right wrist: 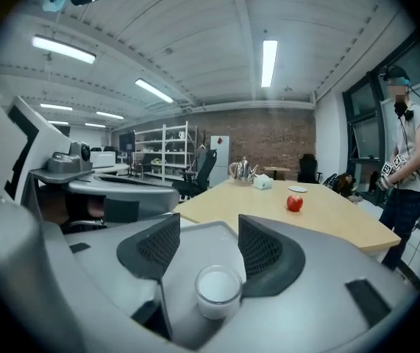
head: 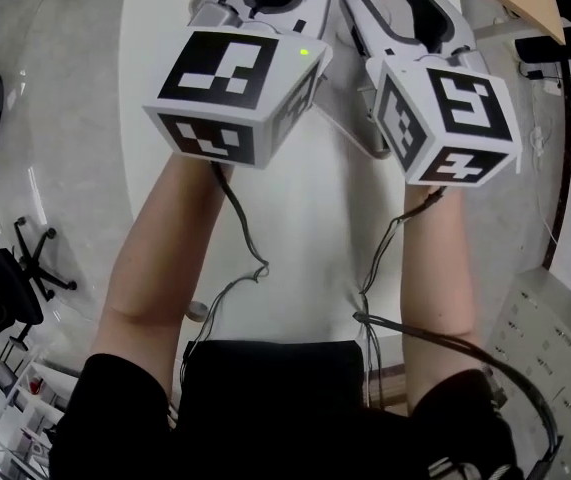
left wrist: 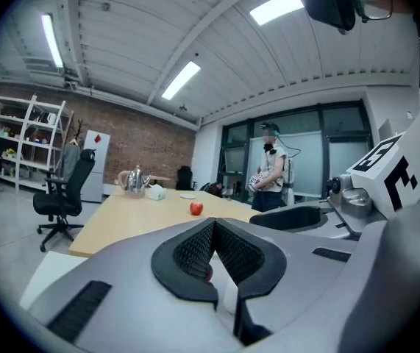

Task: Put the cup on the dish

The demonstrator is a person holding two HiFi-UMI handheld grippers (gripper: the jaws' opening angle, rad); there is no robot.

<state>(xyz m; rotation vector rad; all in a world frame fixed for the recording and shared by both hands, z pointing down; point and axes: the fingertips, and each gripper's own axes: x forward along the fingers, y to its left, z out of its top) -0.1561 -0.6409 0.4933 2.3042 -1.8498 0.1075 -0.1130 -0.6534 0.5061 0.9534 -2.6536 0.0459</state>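
left gripper jaws pressed together, empty; right gripper jaws wide, small white cup low between them, ungripped. Looks light, thin-walled, slick: pinch sidewalls gently

Shells are light grey on the left gripper and the right gripper. Fingers are lined with black mesh-textured pads. Black rectangular slots are sunk in the shell behind the pads, one per side. On the right gripper a white round cylinder sits just behind the pads. Farther back from the fingers are the left cube and right cube, white with black square markers. A green light is on the left cube's top. Thin black cables trail back from both cubes. Forearms are bare, with short black sleeves and a black top.
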